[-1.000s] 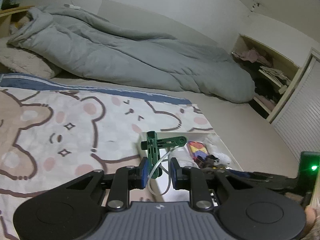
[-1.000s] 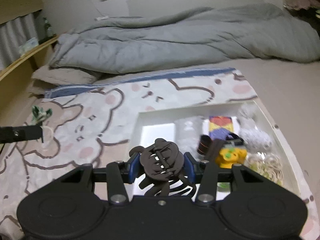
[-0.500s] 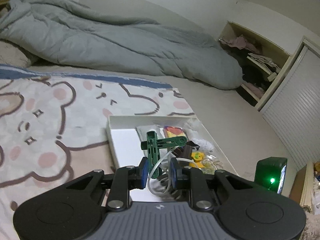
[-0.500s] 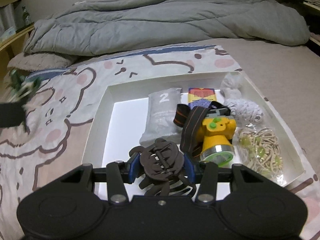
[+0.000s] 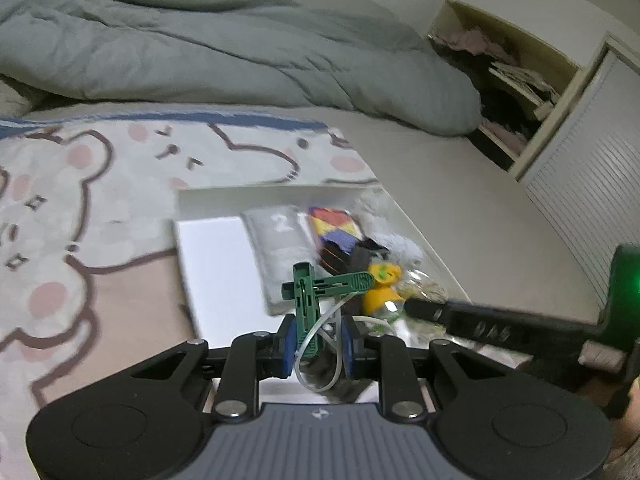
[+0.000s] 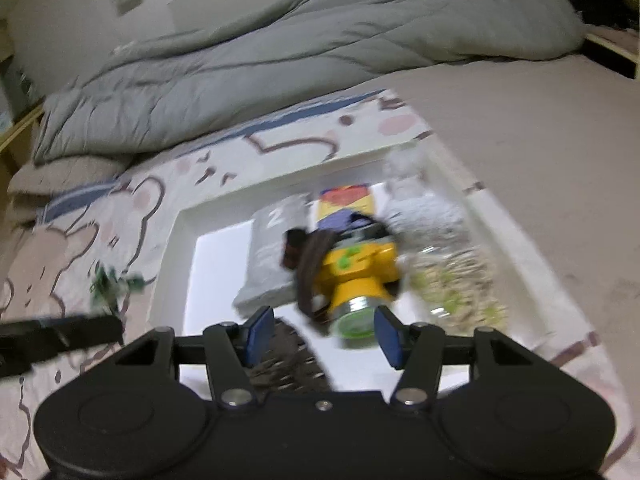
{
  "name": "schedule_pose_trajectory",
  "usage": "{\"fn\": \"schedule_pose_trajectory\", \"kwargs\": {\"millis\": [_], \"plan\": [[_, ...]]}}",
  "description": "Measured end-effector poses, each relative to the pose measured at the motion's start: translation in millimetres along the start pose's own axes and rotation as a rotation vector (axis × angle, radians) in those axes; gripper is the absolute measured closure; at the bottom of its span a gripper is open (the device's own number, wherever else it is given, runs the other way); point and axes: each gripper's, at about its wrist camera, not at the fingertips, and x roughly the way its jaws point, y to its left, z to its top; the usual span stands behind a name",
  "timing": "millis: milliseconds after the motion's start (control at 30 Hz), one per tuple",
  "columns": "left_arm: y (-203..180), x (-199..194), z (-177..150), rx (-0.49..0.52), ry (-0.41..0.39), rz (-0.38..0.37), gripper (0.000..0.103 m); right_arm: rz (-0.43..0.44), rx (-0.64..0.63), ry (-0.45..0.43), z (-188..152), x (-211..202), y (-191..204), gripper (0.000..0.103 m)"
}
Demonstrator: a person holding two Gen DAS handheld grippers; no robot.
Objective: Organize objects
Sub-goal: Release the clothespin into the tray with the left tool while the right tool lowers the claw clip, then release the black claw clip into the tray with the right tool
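Note:
A white tray lies on the bear-print blanket and holds a grey packet, a colourful card, a yellow headlamp with a dark strap, and beads. My left gripper is shut on a green plastic clip with a white loop, held over the tray's near side. My right gripper is open just above the tray. A dark brown hair claw lies blurred below its jaws, at the tray's near end.
A grey duvet is heaped at the back of the bed. A bear-print blanket covers the left side. An open wardrobe shelf and a slatted door stand at the right.
My right gripper has opened and let go of the brown hair claw, which has dropped into the tray. My left gripper has moved right, over the tray, with the green clip.

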Motion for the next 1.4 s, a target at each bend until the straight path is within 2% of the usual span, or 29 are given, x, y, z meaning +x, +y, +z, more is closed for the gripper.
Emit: {"fn": "schedule_pose_trajectory", "kwargs": {"millis": [133, 400, 467, 533, 567, 800, 1167, 1400], "plan": [[-19.8, 24.7, -3.9, 0.012, 0.036, -0.047, 0.079, -0.02, 0.025, -0.032, 8.4, -15.7, -19.8, 0.047], [-57.0, 72.0, -6.7, 0.015, 0.108, -0.124, 0.077, 0.011, 0.106, -0.074, 21.3, -35.6, -42.5, 0.047], [-62.6, 84.3, -7.2, 0.002, 0.145, -0.153, 0.07, 0.017, 0.104, -0.085, 23.8, -38.2, -43.0, 0.047], [-65.0, 93.5, -8.0, -0.031, 0.158, -0.124, 0.041, 0.015, 0.093, -0.095, 24.4, -39.5, -42.3, 0.047], [-65.5, 95.2, -8.1, -0.04, 0.15, -0.105, 0.037, 0.013, 0.086, -0.096, 24.6, -39.2, -41.7, 0.047], [-66.7, 92.7, -6.5, -0.014, 0.143, -0.097, 0.039, 0.013, 0.061, -0.095, 23.7, -39.7, -40.7, 0.047], [-61.9, 68.5, -0.1, 0.004, 0.107, -0.049, 0.039, 0.006, 0.026, -0.088, 22.8, -43.3, -34.5, 0.047], [-51.3, 42.1, 0.9, 0.007, 0.076, 0.025, 0.037, -0.003, -0.043, -0.101, 21.2, -56.2, -23.9, 0.037]]}}
